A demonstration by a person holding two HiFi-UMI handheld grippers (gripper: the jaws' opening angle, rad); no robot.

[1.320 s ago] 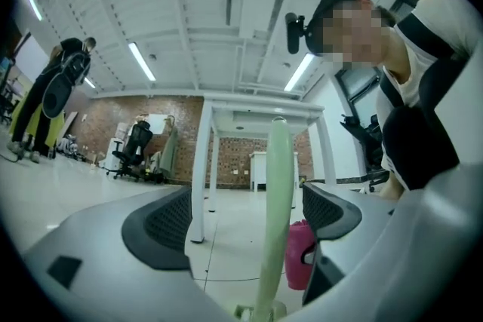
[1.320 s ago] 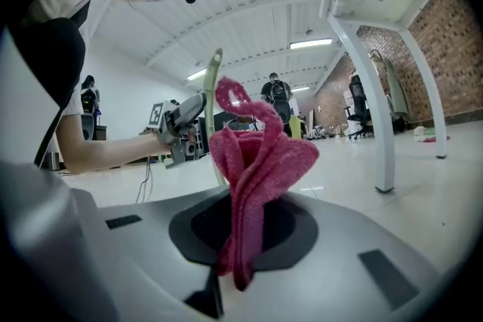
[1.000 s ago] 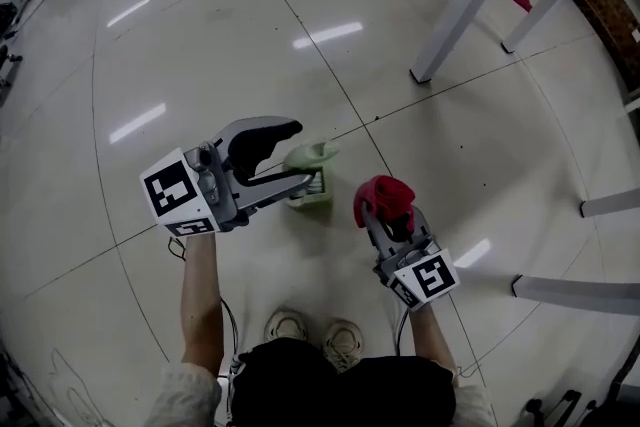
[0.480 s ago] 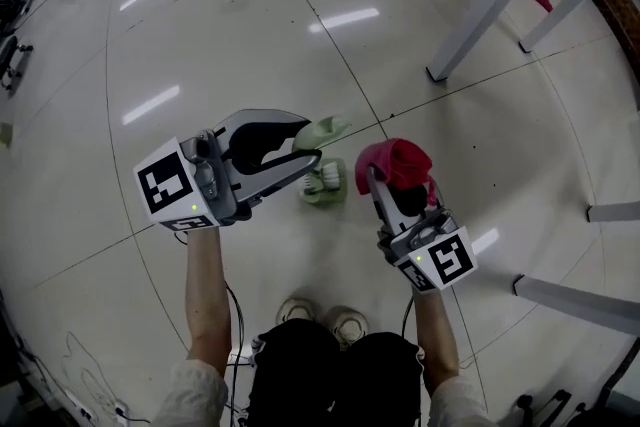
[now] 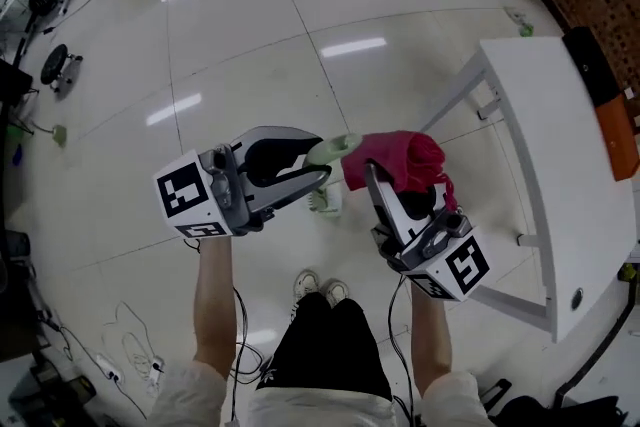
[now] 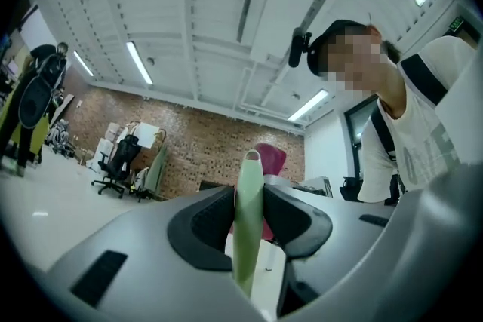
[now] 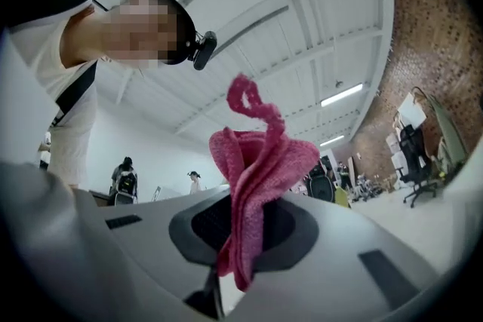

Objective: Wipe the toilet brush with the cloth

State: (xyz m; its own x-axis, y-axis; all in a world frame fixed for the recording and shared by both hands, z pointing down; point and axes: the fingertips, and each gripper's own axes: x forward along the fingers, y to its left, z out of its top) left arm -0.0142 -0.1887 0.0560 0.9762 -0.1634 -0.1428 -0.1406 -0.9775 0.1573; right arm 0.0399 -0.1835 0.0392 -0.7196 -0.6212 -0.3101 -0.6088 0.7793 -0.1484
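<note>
— Tiled floor, entry one: what changed?
— Both my tongs rose off it. Left tongs just clenched on the toilet brush handle. Right tongs grasp the cloth, just right of the brush, so wiping looks ready to begin.
— Views?
— Only the head view shows the brush's lower end; my gripper views show the pads pinching.

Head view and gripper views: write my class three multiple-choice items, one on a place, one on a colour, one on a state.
1. In the head view, the white table stands:
A) at the right
B) at the left
C) at the top centre

2. The cloth is:
A) blue
B) pink
C) white

3. The right gripper is:
A) open and empty
B) shut on a brush
C) shut on the cloth

Key: 1 A, its top runs along the right edge; 2 B, it shows pink in both views; 3 C, the cloth is pinched between its jaws.
</note>
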